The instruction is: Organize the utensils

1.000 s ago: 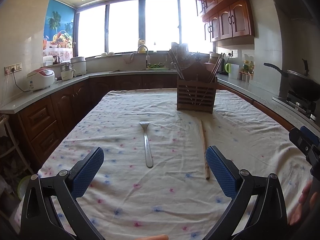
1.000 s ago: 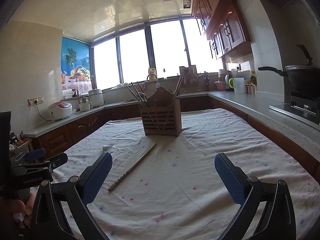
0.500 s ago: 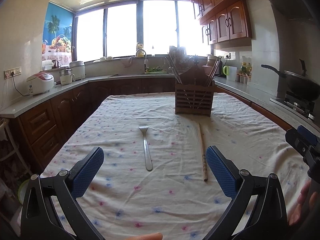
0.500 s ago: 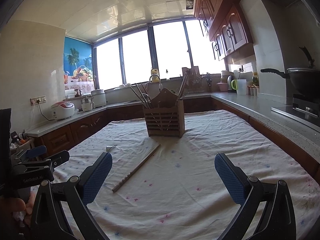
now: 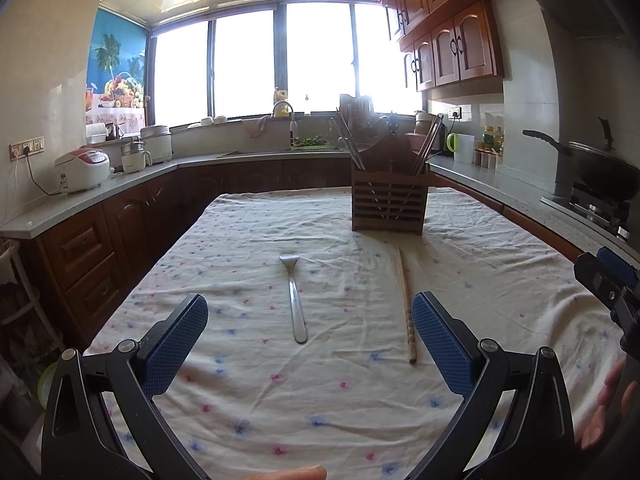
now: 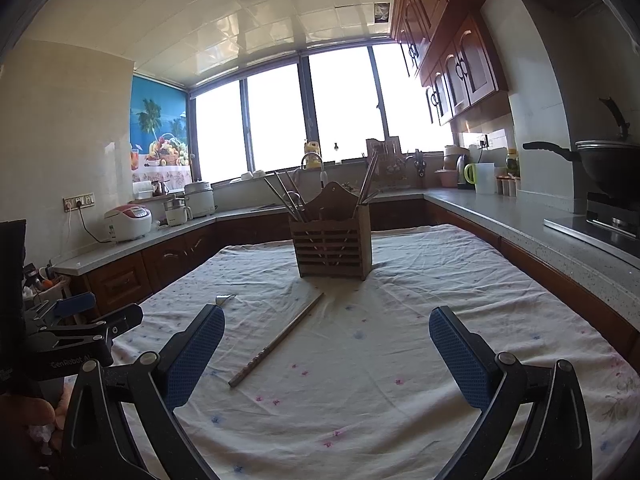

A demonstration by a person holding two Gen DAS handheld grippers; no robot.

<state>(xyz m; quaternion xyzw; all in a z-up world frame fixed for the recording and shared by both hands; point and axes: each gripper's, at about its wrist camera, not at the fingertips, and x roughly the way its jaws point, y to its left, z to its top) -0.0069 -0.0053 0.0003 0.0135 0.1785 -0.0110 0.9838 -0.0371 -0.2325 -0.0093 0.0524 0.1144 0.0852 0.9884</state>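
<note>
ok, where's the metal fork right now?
In the left wrist view, the silver metal fork lies flat on the floral tablecloth, left of the wooden chopstick, nearer the camera than the slatted wooden utensil holder.

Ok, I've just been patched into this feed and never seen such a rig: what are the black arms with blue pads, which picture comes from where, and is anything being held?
There is no robot here. A person holds a two-finger gripper in each hand, and each carries a fisheye camera looking forward along its fingers. One picture is from the left gripper, the other from the right gripper; each also glimpses the other gripper at its edge. The blue pads are the fingers, spread wide apart on both, with nothing between them. On the flowered tablecloth lie a metal fork and a wooden chopstick, apart from each other. Behind them stands a slatted wooden utensil holder with chopsticks already in it.
</note>
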